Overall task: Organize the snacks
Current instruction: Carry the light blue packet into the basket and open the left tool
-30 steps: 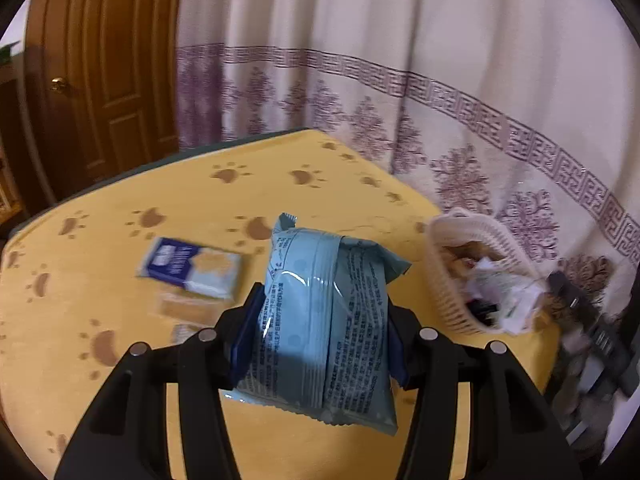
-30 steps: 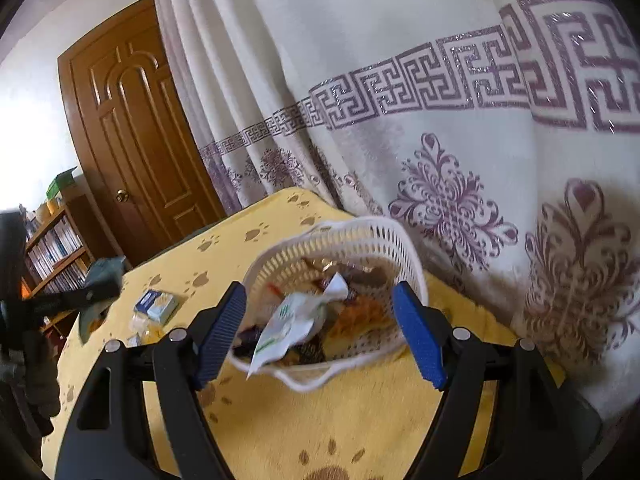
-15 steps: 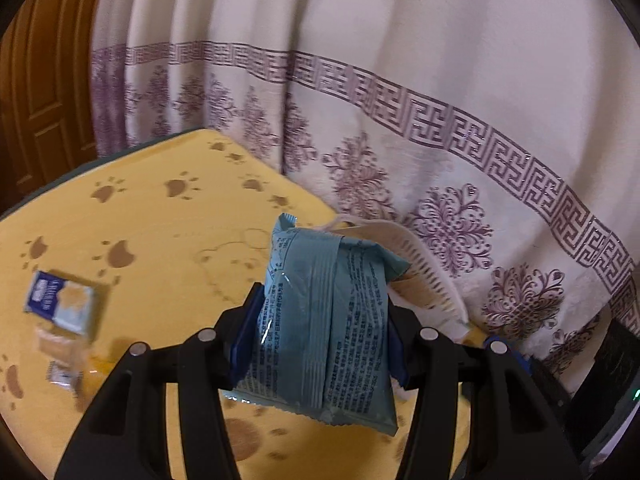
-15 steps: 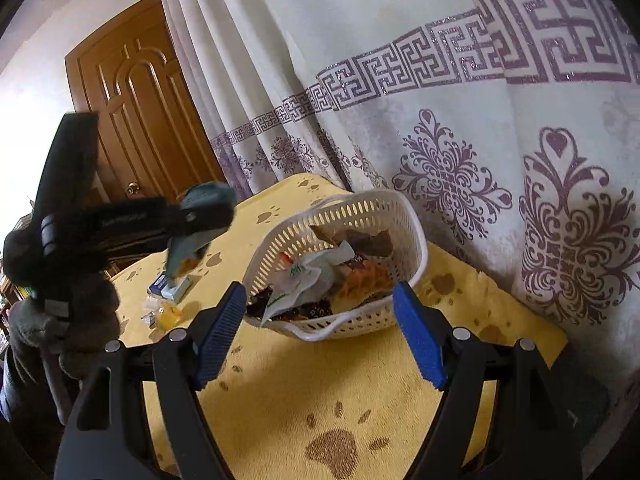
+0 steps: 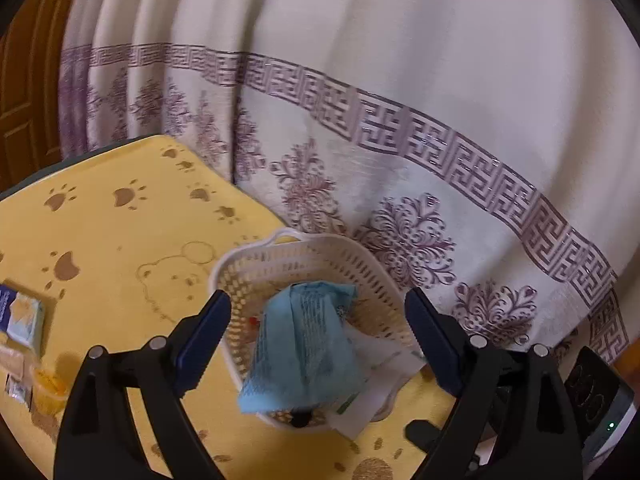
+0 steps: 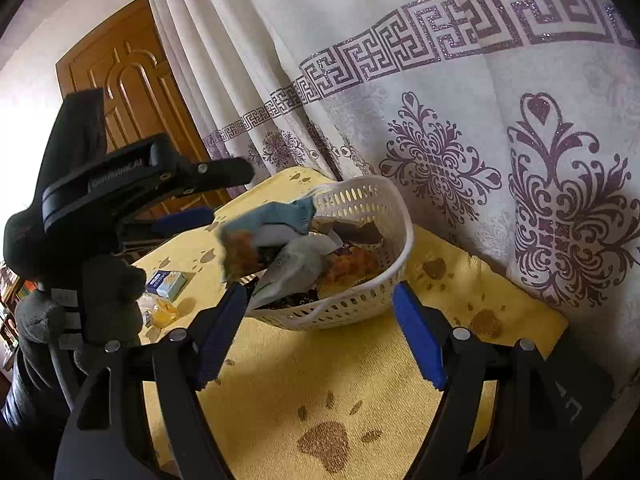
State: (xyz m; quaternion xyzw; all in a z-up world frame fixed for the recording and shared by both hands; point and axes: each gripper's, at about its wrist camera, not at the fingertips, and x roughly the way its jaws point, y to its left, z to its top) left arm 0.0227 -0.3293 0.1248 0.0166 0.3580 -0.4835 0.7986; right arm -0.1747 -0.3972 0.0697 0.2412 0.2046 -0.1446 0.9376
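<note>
Left gripper (image 5: 318, 328) jaws opening, blue pads spread wide; the light-blue crinkled plastic snack packet (image 5: 308, 344) sits between them but neither pad touches it, so it is let go. Right gripper (image 6: 318, 320) jaws apart, nothing between the pads, only the near rim of the basket ahead of them.

Counts: two grippers, each with two blue-padded black fingers. One white perforated plastic basket (image 5: 384, 276), lower centre of the left wrist view, centre of the right wrist view. One light-blue packet. On the yellow paw-print tablecloth (image 5: 132, 240), at the left edge of the left view: one blue-and-white small box (image 5: 20, 316), one small yellow jelly cup (image 5: 48, 386), plus two small wrapped pieces, too blurred to name.

Packet: long pillow pack, printed text in columns on the back, crimped serrated ends. It lies tilted on the basket's near-left rim, over the other snacks, lower end hanging past the rim. In the right view its other face shows an orange-brown food picture. Basket also holds a white-green packet (image 6: 292, 268), orange and dark wrappers, not countable. A grey-gloved hand (image 6: 92, 304) holds the left gripper at the left of the right view.
</note>
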